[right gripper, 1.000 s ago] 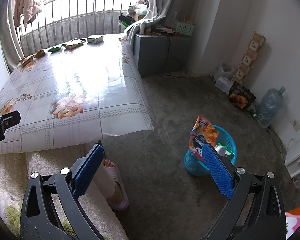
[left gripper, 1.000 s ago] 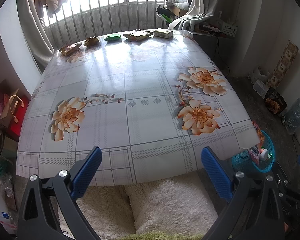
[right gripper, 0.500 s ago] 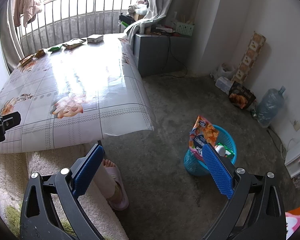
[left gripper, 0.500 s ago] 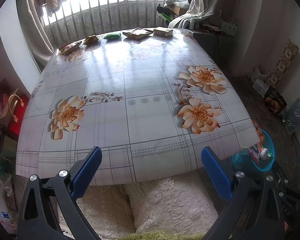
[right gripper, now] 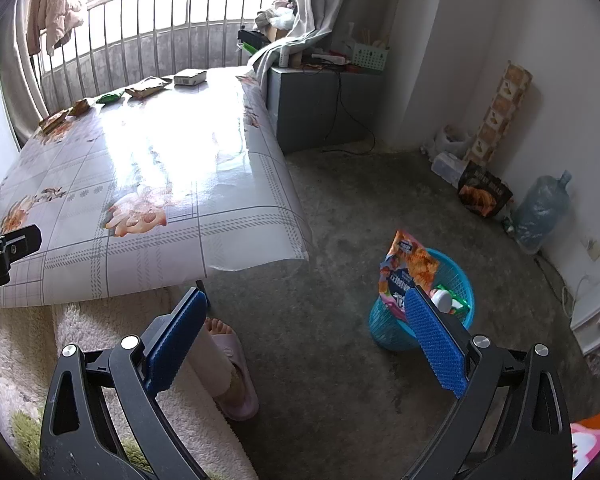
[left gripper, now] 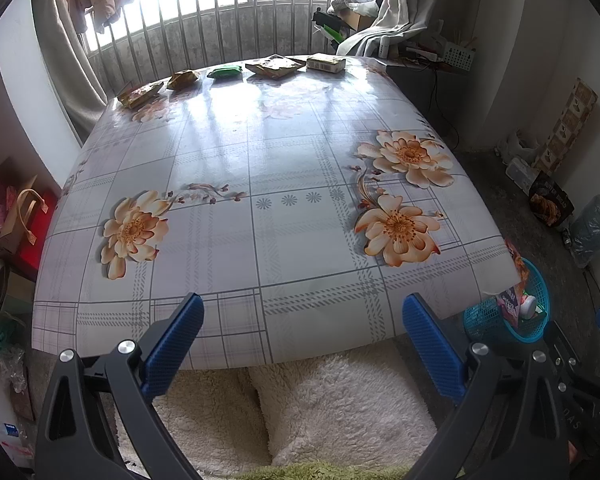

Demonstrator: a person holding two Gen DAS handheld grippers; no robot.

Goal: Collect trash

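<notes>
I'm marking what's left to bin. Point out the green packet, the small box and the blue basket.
green packet [left gripper: 225, 71], left wrist view, middle of its top
small box [left gripper: 326, 62], left wrist view, its top face
blue basket [right gripper: 388, 326], right wrist view, its outer wall

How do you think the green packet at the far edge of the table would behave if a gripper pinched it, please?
The green packet looks like a soft, flattish wrapper, so it is probably light and would crumple. On the glossy tablecloth it may slide before the fingers close.

Barely any change: the left gripper [left gripper: 302, 302] has drifted a touch, so the floral table [left gripper: 284, 152] and the green packet [left gripper: 225, 71] at its far edge sit slightly higher in the left wrist frame, and the gripper's body at the right view's left edge has risen a hair.
</notes>
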